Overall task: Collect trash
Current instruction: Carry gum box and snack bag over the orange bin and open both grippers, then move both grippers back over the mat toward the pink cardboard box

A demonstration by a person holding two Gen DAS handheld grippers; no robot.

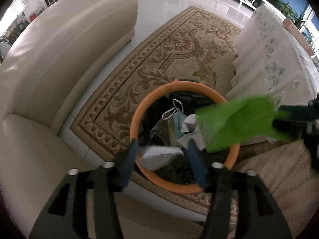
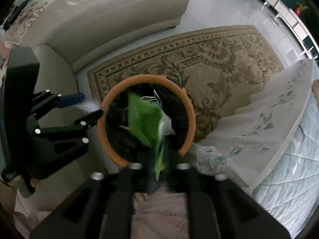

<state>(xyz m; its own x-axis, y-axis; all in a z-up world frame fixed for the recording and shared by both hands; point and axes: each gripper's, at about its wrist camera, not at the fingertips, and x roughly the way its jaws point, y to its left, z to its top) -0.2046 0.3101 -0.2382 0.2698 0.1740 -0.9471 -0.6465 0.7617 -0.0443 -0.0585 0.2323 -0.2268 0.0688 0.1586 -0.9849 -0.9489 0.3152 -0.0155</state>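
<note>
An orange-rimmed bin [image 1: 137, 107] with a black liner stands on the rug and holds a blue face mask [image 1: 177, 119] and crumpled paper [image 1: 189, 123]. My left gripper [image 1: 162, 155] hovers over its near rim with the blue fingers [image 1: 131, 151] apart. A white crumpled packet [image 1: 159, 157] lies blurred between them, loose from the right finger. From the right, my right gripper [image 1: 279, 115] reaches over the bin. A blurred green wrapper [image 1: 235, 125] hangs from between its parted fingers. In the right wrist view this wrapper [image 2: 145, 119] trails down into the bin [image 2: 107, 103] from my right gripper [image 2: 161, 167], with my left gripper [image 2: 85, 107] beside the rim.
A cream sofa [image 1: 59, 59] curves along the left of the bin. The patterned rug [image 1: 179, 49] spreads beyond it. A lace cloth [image 1: 269, 59] drapes down on the right, close to the rim, and a patterned cushion [image 1: 279, 169] sits nearer. Glossy floor tiles [image 1: 169, 0] lie behind.
</note>
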